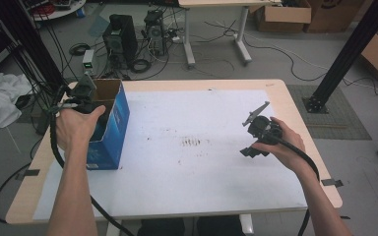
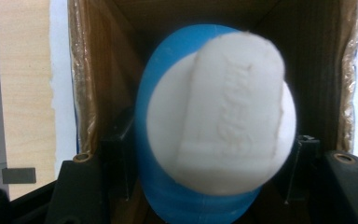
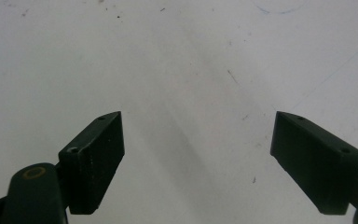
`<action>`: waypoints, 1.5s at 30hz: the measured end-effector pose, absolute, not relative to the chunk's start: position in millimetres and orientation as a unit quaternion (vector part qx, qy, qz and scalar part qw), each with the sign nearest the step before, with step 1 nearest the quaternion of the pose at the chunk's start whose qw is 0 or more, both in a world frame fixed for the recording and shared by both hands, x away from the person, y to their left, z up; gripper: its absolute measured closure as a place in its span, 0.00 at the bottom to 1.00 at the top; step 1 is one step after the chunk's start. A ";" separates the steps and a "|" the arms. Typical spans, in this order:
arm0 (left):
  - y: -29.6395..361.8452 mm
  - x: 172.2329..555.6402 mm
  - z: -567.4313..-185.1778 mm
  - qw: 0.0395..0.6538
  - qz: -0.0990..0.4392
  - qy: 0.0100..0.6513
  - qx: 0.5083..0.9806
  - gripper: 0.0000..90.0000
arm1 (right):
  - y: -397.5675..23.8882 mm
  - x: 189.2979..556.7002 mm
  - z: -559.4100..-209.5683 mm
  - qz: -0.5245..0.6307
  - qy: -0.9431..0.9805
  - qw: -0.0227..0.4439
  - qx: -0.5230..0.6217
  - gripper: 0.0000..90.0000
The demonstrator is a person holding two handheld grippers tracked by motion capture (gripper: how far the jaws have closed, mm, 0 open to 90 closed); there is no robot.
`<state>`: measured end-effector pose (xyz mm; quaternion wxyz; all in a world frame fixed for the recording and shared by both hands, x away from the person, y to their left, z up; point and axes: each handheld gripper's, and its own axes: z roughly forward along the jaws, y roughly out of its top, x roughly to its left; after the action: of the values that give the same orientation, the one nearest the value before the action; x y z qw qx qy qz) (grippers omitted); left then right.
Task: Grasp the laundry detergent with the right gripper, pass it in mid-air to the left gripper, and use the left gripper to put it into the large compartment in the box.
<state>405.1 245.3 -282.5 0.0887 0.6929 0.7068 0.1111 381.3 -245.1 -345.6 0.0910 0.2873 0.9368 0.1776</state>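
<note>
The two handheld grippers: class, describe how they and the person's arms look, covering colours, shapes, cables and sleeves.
Both the left gripper and the right gripper are black, each trailing a thick black cable. The right carries a grey three-cornered plate on top. Its jaws are flat black blocks with small screw holes. The forearms are bare, with no sleeves or gloves.

Blue box (image 1: 109, 129) with brown cardboard inside, blue-and-white round thing (image 2: 214, 121), white table cover (image 1: 197, 147) with dark smudges.
</note>
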 end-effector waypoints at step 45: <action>246.5 406.1 -286.6 0.093 0.103 0.706 0.694 0.38 | -243.3 380.9 -349.4 0.170 0.937 0.086 0.292 0.19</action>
<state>406.1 246.5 -286.6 0.0930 0.6945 0.7060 0.1033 380.9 -243.3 -349.4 0.0859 0.2920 0.9372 0.1702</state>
